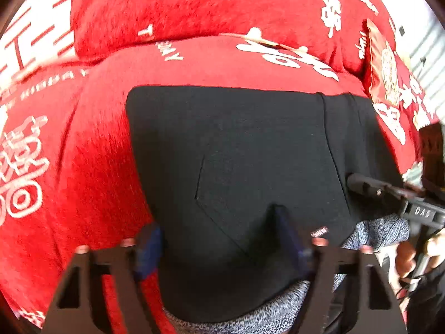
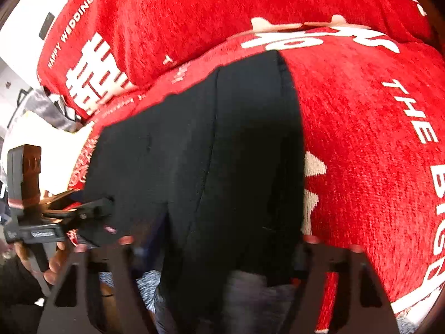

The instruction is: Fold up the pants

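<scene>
Black pants (image 1: pixel 236 153) lie folded on a red sofa seat, with a grey speckled lining showing at the near edge (image 1: pixel 375 231). They also fill the middle of the right wrist view (image 2: pixel 194 153). My left gripper (image 1: pixel 219 239) is open, its blue-padded fingers (image 1: pixel 289 236) spread over the near edge of the pants. My right gripper (image 2: pixel 217 250) is open over the near right part of the pants; it also shows in the left wrist view (image 1: pixel 361 185), resting on the pants' right side. The left gripper shows in the right wrist view (image 2: pixel 94 208) at the pants' left edge.
The red sofa cover (image 1: pixel 83 153) with white lettering has a back cushion (image 1: pixel 194 5) behind the pants. A red packet (image 1: pixel 386 69) lies at the far right. A grey cloth (image 2: pixel 52 108) lies off the sofa's left end. A hand (image 1: pixel 408 258) grips the right handle.
</scene>
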